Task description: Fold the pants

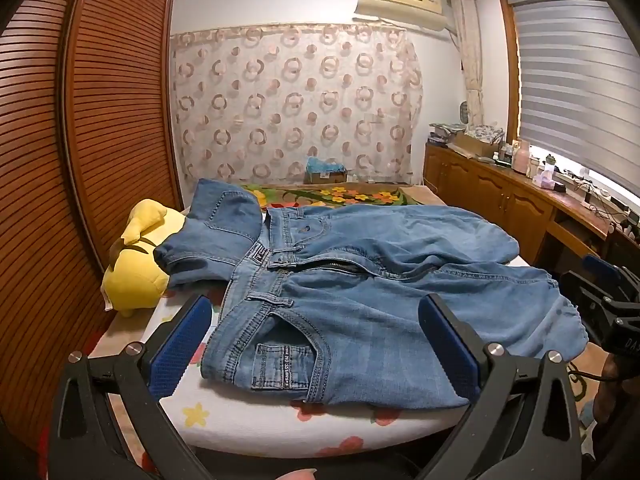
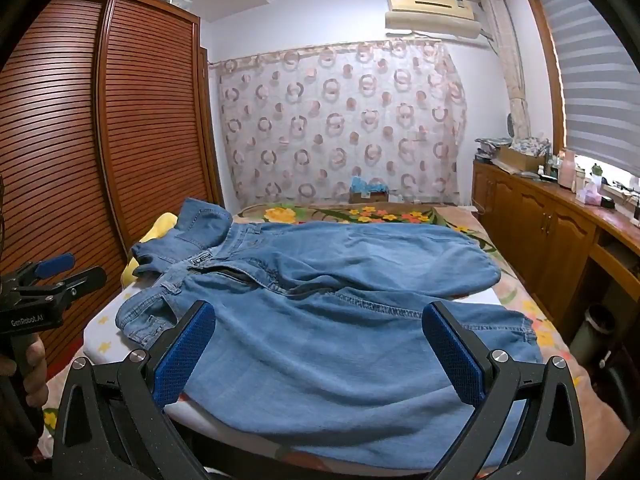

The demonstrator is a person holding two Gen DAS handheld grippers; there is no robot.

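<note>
Jeans (image 1: 360, 280) spread flat on bed (image 1: 248, 420), waist at left, legs running right, far leg and near leg side by side with the zipper fly gaping between. Part of the waistband or seat flipped up at far left, leaning on yellow plush (image 1: 136, 256) by the wardrobe (image 1: 60, 160). Near-left corner showing front pocket (image 1: 280, 368) and belt loops; leg hems bunched at right, near hem ruffled close to the bed edge. No fold made yet, judging from the lie of the cloth: both legs apart, not stacked, full length unfolded. Left to do, most likely: bring one leg over the other, smooth down the upturned back part, then fold along the length once or twice. Left gripper (image 1: 316, 344) spread to its widest, hovering just off the near-left pocket area, blue pads (image 1: 180, 348) bracketing the denim but not visibly pressing on it, nothing pinched. Right gripper (image 2: 320, 356) equally spread, poised over the near leg toward the hem side, likewise holding nothing. Each gripper visible at the edge of the other's view, well apart, hand (image 2: 34, 368) on the left handle. Task judged at its very start, first grasp not yet taken.
</note>
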